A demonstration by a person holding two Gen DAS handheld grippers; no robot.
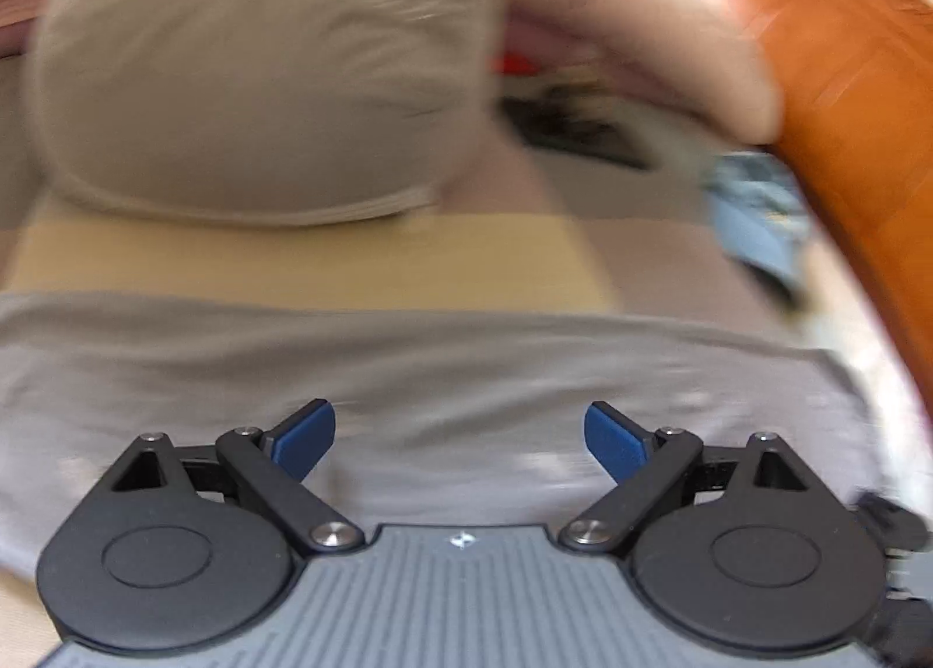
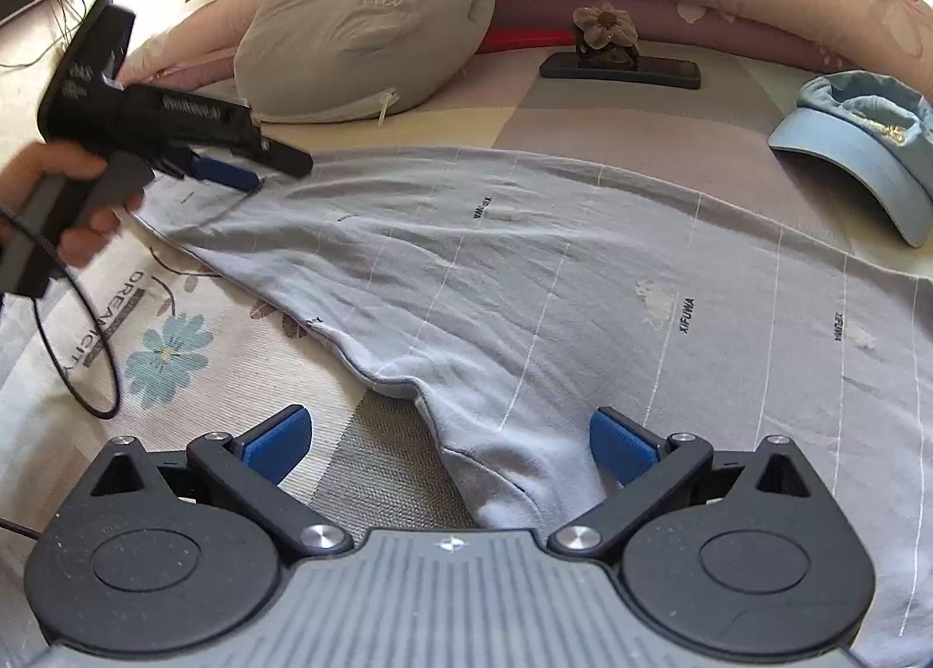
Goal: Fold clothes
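my right gripper [image 2: 449, 446] and left gripper [image 1: 460, 435] both sit spread apart, gripping nothing, over the pale grey garment [image 2: 554, 283] spread mid-frame on the bed [image 2: 245, 376]; it looks light, limp, so i'd pinch the hems.

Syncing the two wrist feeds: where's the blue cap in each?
Left wrist: blue cap at the right edge, mid-height, blurred, beside the orange headboard.
Right wrist: far right, upper half, on the bed just beyond the grey garment.
Shared landmark: the grey cat cushion, upper left in both.
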